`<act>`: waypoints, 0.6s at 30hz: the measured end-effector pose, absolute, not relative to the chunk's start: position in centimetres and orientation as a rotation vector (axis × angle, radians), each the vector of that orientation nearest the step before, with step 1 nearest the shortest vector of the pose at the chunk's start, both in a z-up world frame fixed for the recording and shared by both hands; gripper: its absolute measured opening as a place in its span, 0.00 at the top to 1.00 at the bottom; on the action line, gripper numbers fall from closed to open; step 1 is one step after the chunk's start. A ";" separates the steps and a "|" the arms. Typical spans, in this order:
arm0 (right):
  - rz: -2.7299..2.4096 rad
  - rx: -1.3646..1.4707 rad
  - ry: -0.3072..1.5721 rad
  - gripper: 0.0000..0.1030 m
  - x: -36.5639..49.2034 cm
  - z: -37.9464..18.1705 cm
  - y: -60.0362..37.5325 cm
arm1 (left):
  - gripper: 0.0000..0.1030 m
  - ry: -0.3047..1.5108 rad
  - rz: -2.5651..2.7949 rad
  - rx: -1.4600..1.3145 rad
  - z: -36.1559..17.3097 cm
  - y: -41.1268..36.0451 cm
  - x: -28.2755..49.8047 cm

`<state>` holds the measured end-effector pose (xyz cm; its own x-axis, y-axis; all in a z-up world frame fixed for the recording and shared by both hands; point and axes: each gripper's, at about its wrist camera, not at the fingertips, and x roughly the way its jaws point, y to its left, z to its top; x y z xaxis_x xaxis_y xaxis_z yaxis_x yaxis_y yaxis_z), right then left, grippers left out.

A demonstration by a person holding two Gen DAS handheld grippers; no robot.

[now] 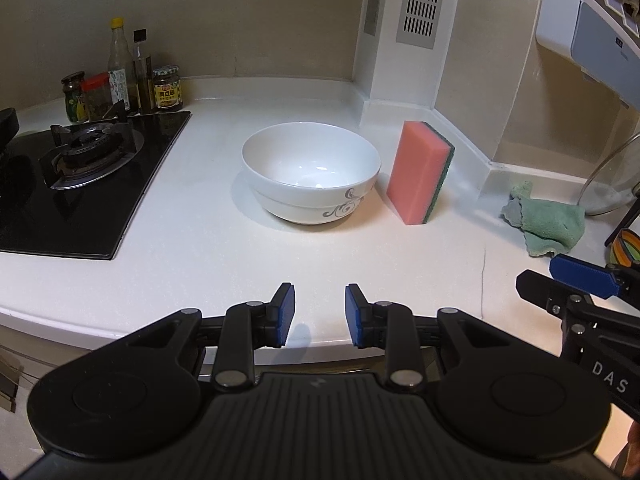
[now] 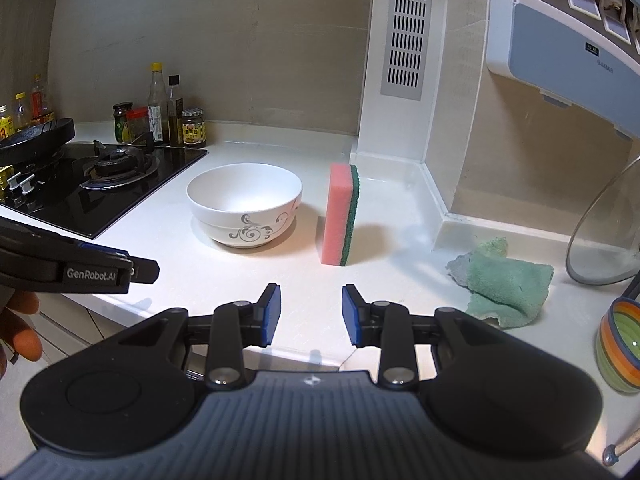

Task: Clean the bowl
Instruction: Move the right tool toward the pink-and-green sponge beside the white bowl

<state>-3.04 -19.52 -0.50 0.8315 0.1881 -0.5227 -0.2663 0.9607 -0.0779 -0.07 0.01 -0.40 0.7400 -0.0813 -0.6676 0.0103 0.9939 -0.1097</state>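
A white bowl (image 1: 311, 172) (image 2: 245, 204) with a grey swirl pattern stands upright on the white counter (image 1: 200, 248). Just to its right a pink sponge (image 1: 420, 172) (image 2: 339, 214) with a green scouring side stands on its edge. My left gripper (image 1: 320, 316) hovers over the counter's front edge, well short of the bowl, open with nothing between its blue pads. My right gripper (image 2: 311, 316) is also open and empty, near the front edge, short of the sponge. Each gripper shows at the border of the other's view.
A black gas hob (image 1: 80, 176) (image 2: 108, 184) lies left of the bowl, with sauce bottles and jars (image 1: 128, 76) behind it. A crumpled green cloth (image 1: 548, 220) (image 2: 508, 284), a glass lid (image 2: 608, 232) and a striped bowl (image 2: 620, 348) lie at the right.
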 end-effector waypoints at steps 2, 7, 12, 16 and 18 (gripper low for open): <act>0.241 -0.153 0.538 0.72 -3.0 -0.4 -19.3 | 0.66 0.737 -0.052 -0.097 -0.4 -0.1 0.0; 0.235 -0.160 0.541 0.72 -2.7 0.6 -19.3 | 0.66 0.741 -0.058 -0.095 -0.2 0.2 0.3; 0.221 -0.163 0.549 0.72 -2.8 0.5 -19.0 | 0.66 0.746 -0.070 -0.097 -1.2 -0.2 0.6; 0.221 -0.174 0.569 0.72 -2.0 0.1 -18.6 | 0.66 0.755 -0.081 -0.101 -1.3 -0.1 1.5; 0.215 -0.171 0.582 0.72 -1.3 0.0 -18.6 | 0.66 0.758 -0.085 -0.108 -1.3 0.1 2.2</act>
<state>-1.27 -18.65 -0.02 0.8142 0.1522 -0.5603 -0.2485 0.9635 -0.0993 2.15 0.06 -1.33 0.7235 -0.1157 -0.6806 0.0376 0.9910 -0.1286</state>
